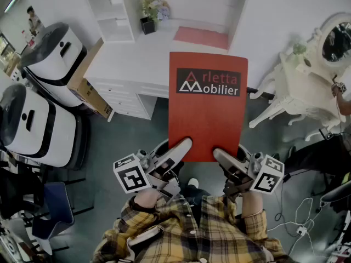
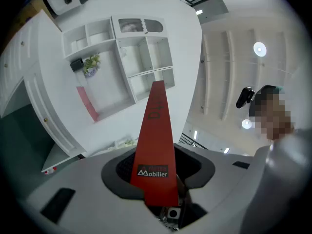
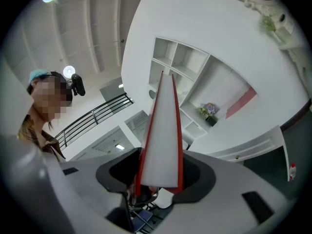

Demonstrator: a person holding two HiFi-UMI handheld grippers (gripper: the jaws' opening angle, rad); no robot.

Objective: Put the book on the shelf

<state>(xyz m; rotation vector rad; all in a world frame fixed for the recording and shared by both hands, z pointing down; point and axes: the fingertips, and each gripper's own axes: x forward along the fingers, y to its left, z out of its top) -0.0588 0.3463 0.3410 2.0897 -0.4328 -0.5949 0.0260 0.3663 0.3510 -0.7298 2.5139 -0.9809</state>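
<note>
Left tongs [image 1: 184, 145] and right tongs [image 1: 219, 154] both clamp the red book [image 1: 208, 106].
Each grips the book's near edge, holding it cover-up in the air before the white table [image 1: 137, 56], short of the shelf [image 1: 117, 16].

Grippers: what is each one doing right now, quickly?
Left gripper: closed on the red book, at its near left corner.
Right gripper: closed on the red book, at its near right corner.
</note>
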